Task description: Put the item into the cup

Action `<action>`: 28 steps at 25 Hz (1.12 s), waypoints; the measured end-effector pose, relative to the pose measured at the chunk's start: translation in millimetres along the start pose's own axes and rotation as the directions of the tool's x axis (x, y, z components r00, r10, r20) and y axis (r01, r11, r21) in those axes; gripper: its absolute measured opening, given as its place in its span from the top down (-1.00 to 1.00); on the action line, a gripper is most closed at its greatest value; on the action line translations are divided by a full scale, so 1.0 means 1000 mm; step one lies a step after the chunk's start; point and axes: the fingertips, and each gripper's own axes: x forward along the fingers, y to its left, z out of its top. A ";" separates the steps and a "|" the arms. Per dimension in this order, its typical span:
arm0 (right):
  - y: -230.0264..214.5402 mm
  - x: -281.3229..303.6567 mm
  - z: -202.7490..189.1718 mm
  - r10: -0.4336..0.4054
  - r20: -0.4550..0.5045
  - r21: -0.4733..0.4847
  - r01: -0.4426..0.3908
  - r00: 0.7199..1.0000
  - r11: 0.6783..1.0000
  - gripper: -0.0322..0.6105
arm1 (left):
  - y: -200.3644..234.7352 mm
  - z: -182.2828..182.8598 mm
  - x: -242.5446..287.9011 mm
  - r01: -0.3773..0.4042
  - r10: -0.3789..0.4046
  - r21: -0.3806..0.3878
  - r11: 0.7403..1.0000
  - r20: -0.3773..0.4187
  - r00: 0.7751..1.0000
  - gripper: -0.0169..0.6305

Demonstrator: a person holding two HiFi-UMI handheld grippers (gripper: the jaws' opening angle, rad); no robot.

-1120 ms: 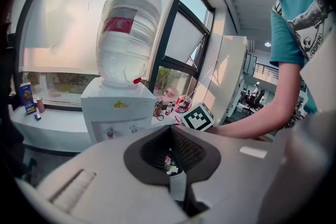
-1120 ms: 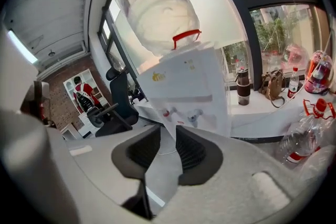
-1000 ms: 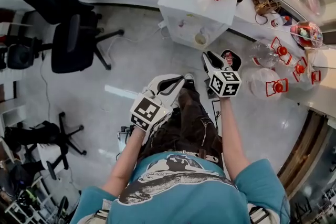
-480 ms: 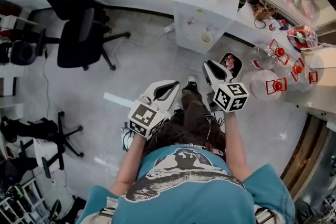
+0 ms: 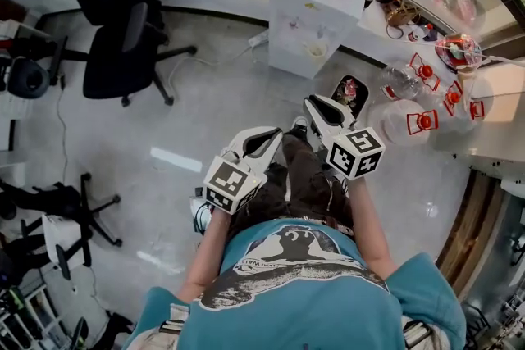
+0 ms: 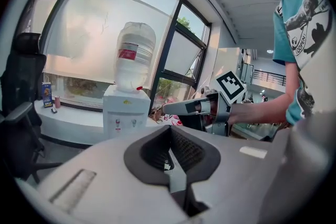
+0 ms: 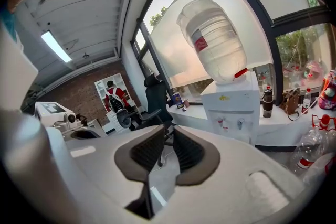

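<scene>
both grippers sit lower and nearer the body than a second ago, and the white water dispenser with its upturned clear bottle (image 5: 316,8) has slid up the head view. left gripper (image 6: 169,132): tips pressed together on nothing, held at waist height over the grey floor (image 5: 205,111), probably a carrying posture between actions. right gripper (image 7: 167,139): jaws closing on empty air with a narrow gap remaining, pointed toward the dispenser. neither tool carries anything, so the task appears not yet begun. item and cup cannot be singled out; candidates may lie among the clear red-capped plastic bottles (image 5: 404,82) at the right of the head view, well apart from both grippers.
</scene>
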 end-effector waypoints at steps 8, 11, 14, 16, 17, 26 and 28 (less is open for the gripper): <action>0.021 -0.017 -0.003 0.026 -0.032 -0.013 -0.026 0.999 1.000 0.78 | -0.010 0.000 -0.003 0.007 -0.007 -0.006 1.000 0.004 1.000 0.91; 0.022 -0.022 -0.006 0.030 -0.039 -0.015 -0.030 0.999 0.999 0.79 | -0.011 0.002 -0.003 0.000 0.000 -0.001 1.000 0.007 1.000 0.91; 0.022 -0.031 -0.008 0.025 -0.045 -0.022 -0.026 0.999 0.999 0.84 | -0.012 0.003 -0.002 -0.010 0.010 0.000 1.000 -0.002 1.000 0.91; 0.021 -0.041 -0.009 0.027 -0.044 -0.021 -0.028 0.999 0.999 0.85 | -0.015 0.004 0.000 -0.022 0.022 0.002 1.000 0.002 1.000 0.91; 0.020 -0.047 -0.010 0.029 -0.041 -0.019 -0.030 0.999 0.999 0.86 | -0.017 0.006 0.001 -0.027 0.027 -0.001 1.000 0.006 1.000 0.91; 0.009 -0.104 -0.015 0.071 -0.021 -0.018 -0.072 0.997 0.997 0.89 | -0.061 0.022 0.019 -0.075 0.075 -0.008 0.997 0.046 0.996 0.91; 0.008 -0.117 -0.015 0.084 -0.012 -0.029 -0.084 0.996 0.996 0.89 | -0.074 0.024 0.021 -0.084 0.084 -0.007 0.996 0.053 0.995 0.91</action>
